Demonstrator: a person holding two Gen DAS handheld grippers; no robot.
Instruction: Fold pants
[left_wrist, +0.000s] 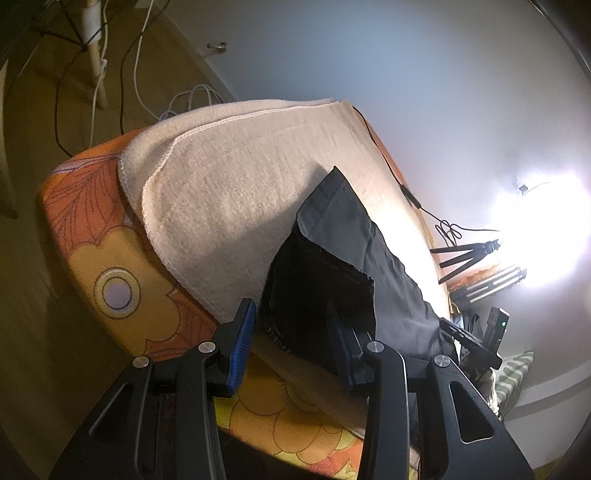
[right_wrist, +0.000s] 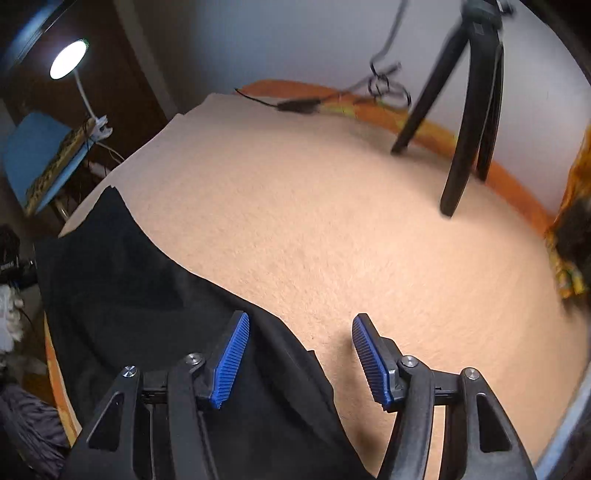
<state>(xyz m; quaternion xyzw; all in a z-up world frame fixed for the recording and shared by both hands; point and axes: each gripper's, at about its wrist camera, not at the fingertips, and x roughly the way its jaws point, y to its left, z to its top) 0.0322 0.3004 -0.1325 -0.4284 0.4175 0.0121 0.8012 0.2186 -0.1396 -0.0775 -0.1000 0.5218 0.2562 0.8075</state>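
While I am holding both grippers over the bed, I am judging the folding as somewhere in its middle, not finished. One pair of black pants (left_wrist: 354, 251) is lying on the cream blanket (left_wrist: 229, 177), along the blanket's near edge and toward its right side in the left wrist view. The cloth is looking doubled there, with a rough dark flap turned over a smoother layer, so at least one fold seems made; how many I cannot tell.

I am keeping my left gripper (left_wrist: 291, 347) partly spread, its blue pads (left_wrist: 242, 343) standing either side of the flap's near edge. Whether they are actually pressing cloth I cannot tell, since the fabric looks to be sitting just beyond the tips. My right gripper (right_wrist: 301, 354) is standing spread wide with nothing pinched; one pad is hanging over the pants (right_wrist: 155, 295), the other over bare blanket (right_wrist: 332, 206), right at the cloth's slanting edge.

What is remaining, as I read it, is taking hold of a free edge, laying it over, and flattening the bundle.

Counting: one pair of pants, one blanket, one orange flowered sheet (left_wrist: 110, 236) under it, two grippers, one black tripod (right_wrist: 469, 122) by the far edge, one lamp (right_wrist: 68, 59) off the bed.
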